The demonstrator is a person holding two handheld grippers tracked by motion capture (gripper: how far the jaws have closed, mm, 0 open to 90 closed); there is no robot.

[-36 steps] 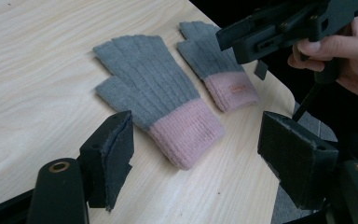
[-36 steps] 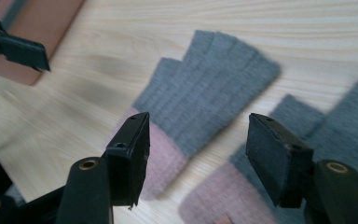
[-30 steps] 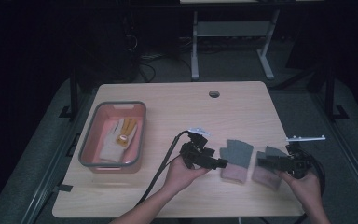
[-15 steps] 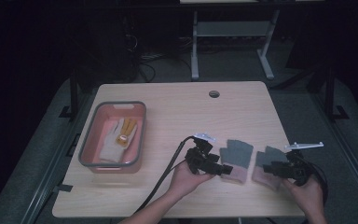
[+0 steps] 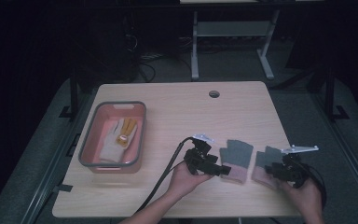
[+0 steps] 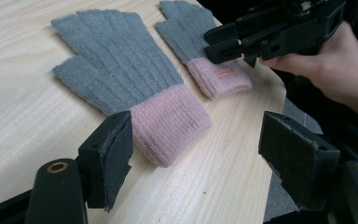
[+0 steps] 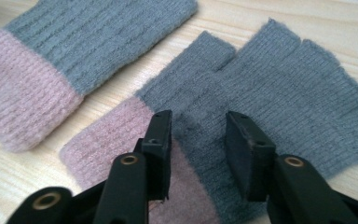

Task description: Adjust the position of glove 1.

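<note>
Gloves: two grey fingerless gloves with pink cuffs lay flat on the desk (image 5: 177,107), side by side near its front edge; left glove (image 5: 237,158), right glove (image 5: 265,164).
Left gripper view: showed left glove (image 6: 121,84) cuff toward the camera, pink cuff just ahead of and between the wide-spread jaws, pads not touching it; right glove (image 6: 200,51) farther off, small tag on its cuff, with the right gripper (image 6: 223,44) over it.
Right gripper view: close-up of right glove (image 7: 279,93) under the jaws, knit bunched up between the pads at the cuff-to-grey line; left glove (image 7: 74,51) at upper left, just beside, narrow strip of desk between them.
Left gripper (image 5: 223,170): released, jaws wide, low at left glove's cuff.
Right gripper (image 5: 269,169): jaws had just been closing on right glove, fabric between them; full clamp could not be told.
Container: pink bin with grey rim (image 5: 91,140) at desk's left, well apart from the gloves.
Bin contents: one pale work glove (image 5: 116,140) with yellow fingers.
Around: round cable hole (image 5: 214,94) at the desk's far side; black cable (image 5: 168,172) trailing from left gripper off the front edge.
Obstruction: nothing lay between grippers and gloves.
</note>
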